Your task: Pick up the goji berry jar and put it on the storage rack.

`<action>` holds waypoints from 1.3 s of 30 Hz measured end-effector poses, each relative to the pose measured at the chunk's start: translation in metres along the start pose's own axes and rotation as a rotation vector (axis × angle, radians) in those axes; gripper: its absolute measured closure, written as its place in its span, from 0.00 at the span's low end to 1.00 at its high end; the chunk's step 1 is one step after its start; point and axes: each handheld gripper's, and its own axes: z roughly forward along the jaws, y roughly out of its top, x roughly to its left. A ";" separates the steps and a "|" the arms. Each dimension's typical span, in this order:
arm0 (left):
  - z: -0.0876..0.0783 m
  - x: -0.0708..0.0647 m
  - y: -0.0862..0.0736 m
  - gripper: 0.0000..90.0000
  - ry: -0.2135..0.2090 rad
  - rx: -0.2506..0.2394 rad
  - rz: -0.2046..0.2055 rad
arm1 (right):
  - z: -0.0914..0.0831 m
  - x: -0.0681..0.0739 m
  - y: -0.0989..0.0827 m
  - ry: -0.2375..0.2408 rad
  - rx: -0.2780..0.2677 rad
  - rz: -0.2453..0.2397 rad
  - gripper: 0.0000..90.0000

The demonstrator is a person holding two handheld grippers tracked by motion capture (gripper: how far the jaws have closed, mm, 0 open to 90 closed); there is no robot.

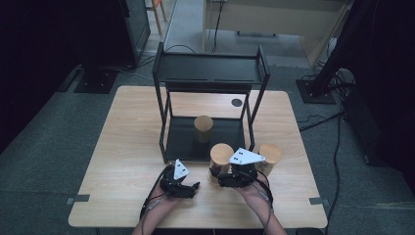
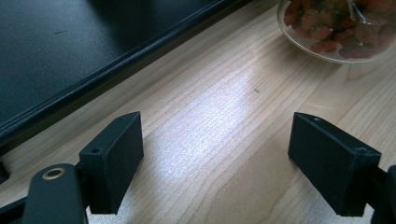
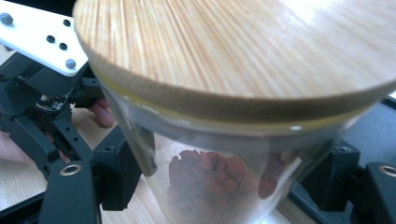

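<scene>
A glass jar (image 1: pixel 221 155) with a round wooden lid stands just in front of the black rack (image 1: pixel 210 73). My right gripper (image 1: pixel 220 177) is shut on its lower body. In the right gripper view the jar (image 3: pixel 233 74) sits between both jaws with red dried fruit (image 3: pixel 210 172) inside, and the jaws press its glass wall. My left gripper (image 1: pixel 193 186) is just left of it, low over the table. Its jaws (image 2: pixel 215 140) stand wide open over bare wood, with the jar's base (image 2: pixel 336 28) ahead to the right.
A second lidded jar (image 1: pixel 203 125) stands on the rack's lower shelf (image 1: pixel 181 142); a third (image 1: pixel 269 154) is on the table to the right of the held one. The rack's top tray is bare. The shelf's front edge (image 2: pixel 93 70) lies close ahead of the left gripper.
</scene>
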 end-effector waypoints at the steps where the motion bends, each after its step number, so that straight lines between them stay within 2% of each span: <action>1: 0.000 0.000 0.000 0.20 -0.001 0.000 0.001 | 0.000 -0.001 0.000 0.002 0.000 0.003 0.28; 9: 0.000 0.000 0.000 0.20 -0.004 -0.001 0.003 | 0.002 -0.004 0.005 -0.001 -0.008 0.023 0.28; 13: 0.000 0.000 0.000 0.20 -0.004 0.000 0.003 | 0.006 -0.007 0.008 0.002 -0.004 0.048 0.28; 20: 0.000 -0.001 0.000 0.20 -0.005 -0.003 0.002 | 0.012 -0.009 0.013 -0.020 0.002 0.046 0.28; 39: 0.001 -0.001 0.000 0.20 -0.007 -0.003 0.003 | 0.019 -0.011 0.024 -0.027 0.001 0.036 0.28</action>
